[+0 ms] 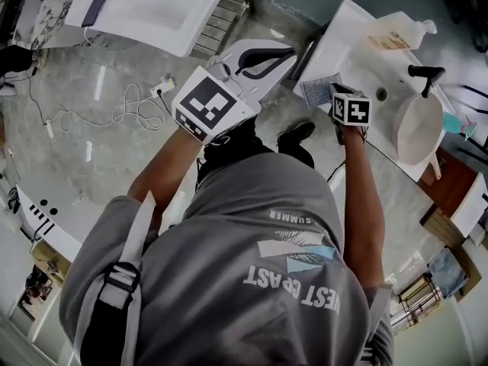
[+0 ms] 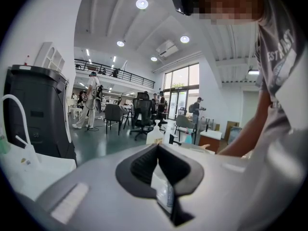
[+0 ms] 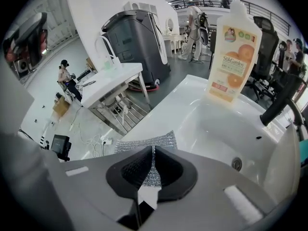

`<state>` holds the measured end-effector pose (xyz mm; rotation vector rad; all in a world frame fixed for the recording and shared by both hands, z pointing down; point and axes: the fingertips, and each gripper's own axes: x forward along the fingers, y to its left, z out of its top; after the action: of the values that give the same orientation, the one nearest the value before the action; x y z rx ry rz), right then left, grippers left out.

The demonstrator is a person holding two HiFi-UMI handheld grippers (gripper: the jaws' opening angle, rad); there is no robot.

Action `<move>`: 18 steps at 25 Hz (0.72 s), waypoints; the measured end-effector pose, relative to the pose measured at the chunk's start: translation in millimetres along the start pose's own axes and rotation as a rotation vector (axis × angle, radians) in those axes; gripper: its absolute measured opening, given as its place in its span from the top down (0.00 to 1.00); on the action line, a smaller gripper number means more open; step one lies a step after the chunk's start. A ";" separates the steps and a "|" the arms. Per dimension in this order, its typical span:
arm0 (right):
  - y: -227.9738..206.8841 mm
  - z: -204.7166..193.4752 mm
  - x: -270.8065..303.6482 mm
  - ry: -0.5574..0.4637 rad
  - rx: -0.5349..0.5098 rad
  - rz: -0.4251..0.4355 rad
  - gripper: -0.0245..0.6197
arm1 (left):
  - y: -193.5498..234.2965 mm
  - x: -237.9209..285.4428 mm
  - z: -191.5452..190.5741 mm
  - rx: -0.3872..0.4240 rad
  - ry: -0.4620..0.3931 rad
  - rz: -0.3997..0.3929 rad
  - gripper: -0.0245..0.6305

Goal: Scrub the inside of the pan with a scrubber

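Note:
A silver mesh scrubber (image 3: 144, 142) lies flat on the near rim of the white sink (image 3: 226, 129). My right gripper (image 3: 152, 148) points steeply down just above it. Its jaws stand a narrow slit apart with the mesh showing through and nothing pressed between them. In the head view the scrubber (image 1: 319, 90) sits just left of that gripper (image 1: 337, 90). A pale pan (image 1: 418, 128) rests in the sink's right end, handle toward me. My left gripper (image 1: 263, 58) is held out level to the left of the sink; in its own view its jaws (image 2: 157, 146) meet, empty.
An orange-labelled soap bottle (image 3: 235, 47) stands at the sink's far rim, and a black faucet (image 3: 284, 97) rises at the right. A second white basin (image 1: 152, 6) and loose cables (image 1: 130, 109) lie on the floor to the left. Office chairs and people are far behind.

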<state>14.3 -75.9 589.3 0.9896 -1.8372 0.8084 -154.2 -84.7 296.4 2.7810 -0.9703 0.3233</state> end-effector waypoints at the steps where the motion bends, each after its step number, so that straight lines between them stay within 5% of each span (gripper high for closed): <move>1: -0.2 -1.0 0.4 0.002 0.003 0.004 0.92 | -0.1 0.3 0.3 0.002 -0.001 -0.002 0.96; 11: -0.6 10.1 -31.5 -0.091 0.063 0.028 0.82 | -4.7 -0.1 13.8 0.033 -0.016 -0.029 0.96; 18: -3.8 52.6 -113.6 -0.344 0.126 -0.002 0.96 | -14.8 0.1 24.5 0.057 -0.026 -0.065 0.96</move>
<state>31.6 -86.8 465.7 1.2746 -2.0934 0.7983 -141.3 -79.2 271.4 2.8678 -0.8883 0.3102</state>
